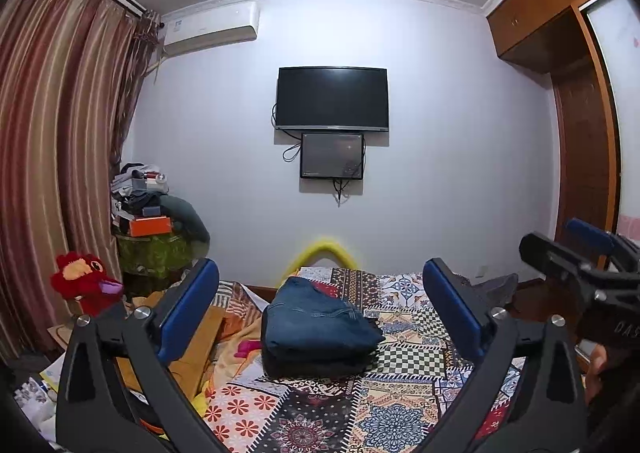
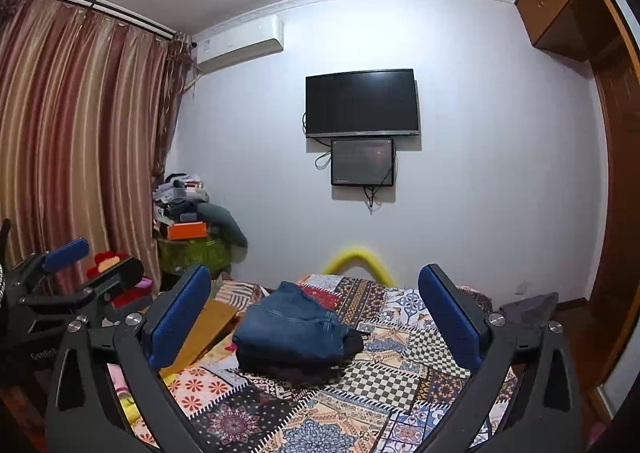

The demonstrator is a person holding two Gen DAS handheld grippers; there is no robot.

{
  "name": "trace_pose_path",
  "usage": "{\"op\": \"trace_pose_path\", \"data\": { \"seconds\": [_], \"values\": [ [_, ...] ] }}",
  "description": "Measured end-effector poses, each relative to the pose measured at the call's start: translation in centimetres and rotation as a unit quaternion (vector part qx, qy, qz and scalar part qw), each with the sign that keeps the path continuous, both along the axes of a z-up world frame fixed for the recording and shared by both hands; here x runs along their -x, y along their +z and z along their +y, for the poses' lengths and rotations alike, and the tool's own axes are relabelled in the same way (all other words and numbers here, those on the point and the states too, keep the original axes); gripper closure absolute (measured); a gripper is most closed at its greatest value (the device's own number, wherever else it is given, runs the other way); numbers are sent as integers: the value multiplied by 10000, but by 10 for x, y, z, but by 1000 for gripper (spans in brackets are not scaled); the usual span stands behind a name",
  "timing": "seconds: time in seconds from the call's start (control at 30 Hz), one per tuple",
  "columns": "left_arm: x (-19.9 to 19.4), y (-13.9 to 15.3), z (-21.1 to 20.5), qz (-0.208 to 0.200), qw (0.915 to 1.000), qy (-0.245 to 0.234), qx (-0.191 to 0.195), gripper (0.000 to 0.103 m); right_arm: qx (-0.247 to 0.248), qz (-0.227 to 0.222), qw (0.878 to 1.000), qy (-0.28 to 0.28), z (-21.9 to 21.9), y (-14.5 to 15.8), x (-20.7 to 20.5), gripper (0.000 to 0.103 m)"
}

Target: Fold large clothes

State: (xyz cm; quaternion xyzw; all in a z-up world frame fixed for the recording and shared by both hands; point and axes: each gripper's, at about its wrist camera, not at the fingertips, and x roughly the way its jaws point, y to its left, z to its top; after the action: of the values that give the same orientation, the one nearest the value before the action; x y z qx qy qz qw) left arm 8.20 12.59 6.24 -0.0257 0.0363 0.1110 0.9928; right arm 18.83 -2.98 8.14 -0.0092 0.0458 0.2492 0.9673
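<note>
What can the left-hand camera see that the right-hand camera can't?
Only the left wrist view shows the red plush toy whole, the right gripper and a hand. Only the right wrist view shows the left gripper, half hiding that toy. Both show folded jeans on the patterned bedspread, nothing between the open jaws.

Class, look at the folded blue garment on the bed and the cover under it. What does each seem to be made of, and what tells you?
Folded blue garment: probably denim, matte. Signs are the indigo colour, faded creases and stitched seams, and its thick, stiff folds.

Bed cover: looks like thin printed woven fabric, maybe cotton, matte. Its patchwork-style floral and checked patterns lie flat; whether they are printed or sewn cannot be told.
</note>
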Motion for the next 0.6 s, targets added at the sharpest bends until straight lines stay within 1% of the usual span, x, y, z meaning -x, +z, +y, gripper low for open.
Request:
{"op": "trace_pose_path", "data": {
  "seconds": [0.13,0.33,0.6],
  "values": [
    [0,0,1,-4,10000,-23,36,0,-46,123,9999,76,-5,-4,0,0],
    [2,-3,-4,8,10000,-9,-34,0,-3,150,9999,56,-7,-7,4,0],
    [-2,-6,-5,85,10000,-25,-16,0,-12,247,9997,66,-12,-9,5,0]
  ]
}}
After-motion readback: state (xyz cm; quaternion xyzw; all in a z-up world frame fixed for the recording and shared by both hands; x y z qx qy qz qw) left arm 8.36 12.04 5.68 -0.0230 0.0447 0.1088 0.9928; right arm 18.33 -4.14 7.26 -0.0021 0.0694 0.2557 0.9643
